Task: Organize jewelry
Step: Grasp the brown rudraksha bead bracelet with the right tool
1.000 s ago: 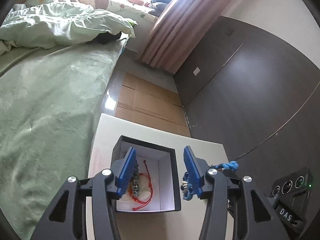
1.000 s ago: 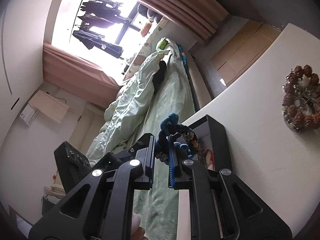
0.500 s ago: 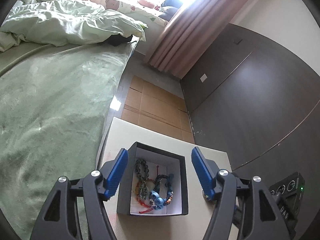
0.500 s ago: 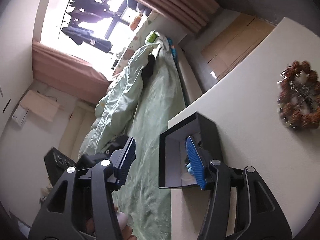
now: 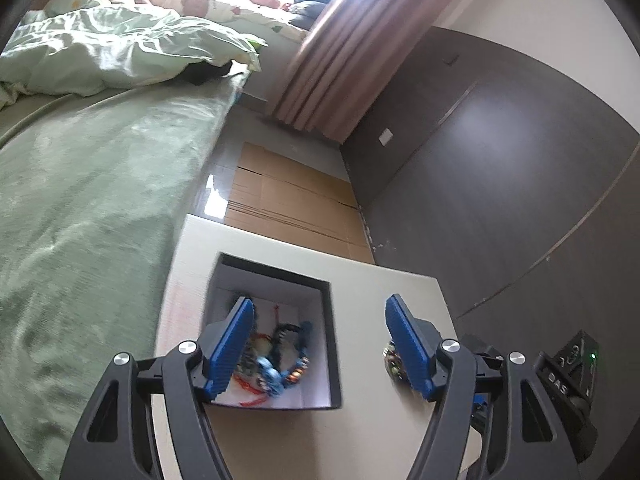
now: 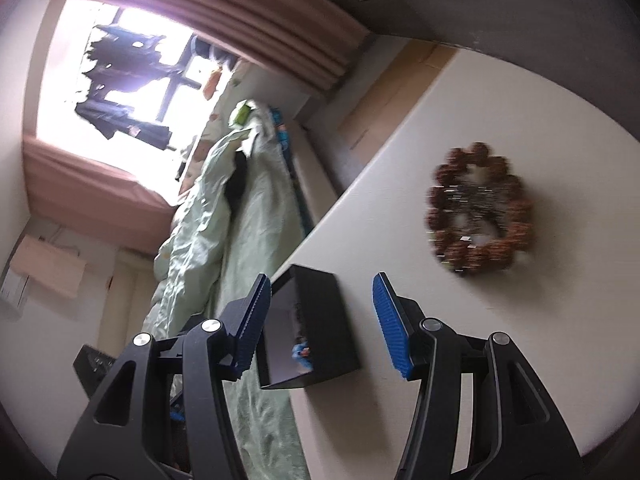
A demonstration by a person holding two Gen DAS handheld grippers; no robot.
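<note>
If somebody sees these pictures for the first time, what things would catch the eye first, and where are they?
First, the black box near the table's bed-side edge, with a tangle of blue and red bracelets inside. Next, the brown beaded bracelet lying alone on the white table, apart from the box. Both the left gripper and right gripper hang over the table with jaws wide open, holding nothing.
</note>
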